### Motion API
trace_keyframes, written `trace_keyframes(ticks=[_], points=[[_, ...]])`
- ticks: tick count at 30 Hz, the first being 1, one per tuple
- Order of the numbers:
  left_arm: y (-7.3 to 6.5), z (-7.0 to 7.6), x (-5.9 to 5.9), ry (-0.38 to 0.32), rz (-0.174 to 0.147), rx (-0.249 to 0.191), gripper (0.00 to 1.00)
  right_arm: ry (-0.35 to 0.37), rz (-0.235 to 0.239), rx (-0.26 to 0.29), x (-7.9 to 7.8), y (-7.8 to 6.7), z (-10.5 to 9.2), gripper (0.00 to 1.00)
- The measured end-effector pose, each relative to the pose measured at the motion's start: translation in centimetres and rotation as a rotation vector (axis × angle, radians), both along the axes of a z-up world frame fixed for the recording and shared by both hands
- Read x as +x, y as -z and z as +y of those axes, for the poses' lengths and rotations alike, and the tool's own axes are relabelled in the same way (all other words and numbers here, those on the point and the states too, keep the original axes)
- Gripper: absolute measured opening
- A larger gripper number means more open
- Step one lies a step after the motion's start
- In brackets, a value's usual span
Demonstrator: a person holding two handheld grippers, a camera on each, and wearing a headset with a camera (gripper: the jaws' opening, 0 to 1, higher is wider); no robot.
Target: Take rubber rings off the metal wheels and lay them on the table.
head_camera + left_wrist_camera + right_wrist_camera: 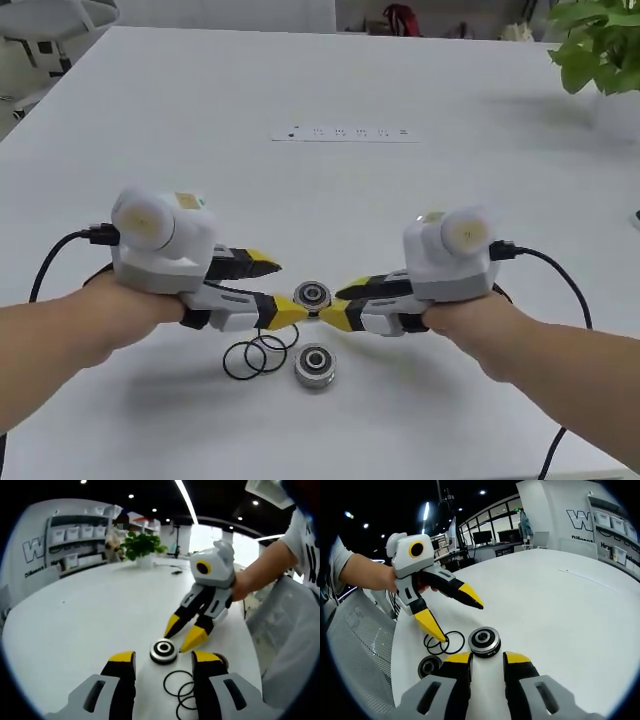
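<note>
A metal wheel [312, 295] with a dark rubber rim lies flat on the white table [330, 190], between the two gripper tips. My left gripper [288, 290] comes in from the left, open, its jaws set wide on either side of the wheel [164, 651]. My right gripper [338, 305] faces it from the right, open by a narrow gap, with the wheel [485, 641] just ahead of its tips. Several loose black rubber rings [255, 355] lie near the front edge. Beside them sits a second wheel [315, 365] that looks like bare metal.
A white power strip [345, 132] lies at mid-table, far behind the work. A green plant [600, 45] stands at the back right corner. Black cables [555, 275] trail from both grippers toward the table's front edge.
</note>
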State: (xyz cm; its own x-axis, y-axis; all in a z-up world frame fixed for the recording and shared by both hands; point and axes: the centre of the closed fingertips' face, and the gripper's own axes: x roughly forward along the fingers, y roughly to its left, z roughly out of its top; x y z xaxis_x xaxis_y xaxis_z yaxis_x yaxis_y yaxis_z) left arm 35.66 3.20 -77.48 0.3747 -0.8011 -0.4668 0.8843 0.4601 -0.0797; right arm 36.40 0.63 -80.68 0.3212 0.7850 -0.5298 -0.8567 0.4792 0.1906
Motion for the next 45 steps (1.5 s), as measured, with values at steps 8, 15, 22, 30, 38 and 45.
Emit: trace_keyframes(ticks=[8, 15, 22, 30, 38, 45], points=[[0.4, -0.5, -0.1, 0.016, 0.008, 0.012, 0.4, -0.012, -0.014, -0.003, 0.1, 0.1, 0.2, 0.19], [0.6, -1.0, -0.1, 0.031, 0.016, 0.018, 0.38, -0.019, -0.016, -0.005, 0.1, 0.2, 0.3, 0.18], [0.8, -1.6, 0.2, 0.041, 0.018, 0.024, 0.33, -0.023, -0.019, -0.006, -0.1, 0.2, 0.3, 0.17], [1.3, -1.6, 0.6, 0.042, 0.021, 0.043, 0.24, -0.021, -0.017, -0.001, -0.1, 0.2, 0.3, 0.17], [1.6, -1.7, 1.3, 0.02, 0.02, 0.058, 0.15, -0.017, -0.015, 0.006, -0.1, 0.2, 0.3, 0.17], [1.7, -2.1, 1.2, 0.021, 0.01, 0.074, 0.14, -0.015, -0.011, 0.014, 0.0, 0.2, 0.4, 0.16]])
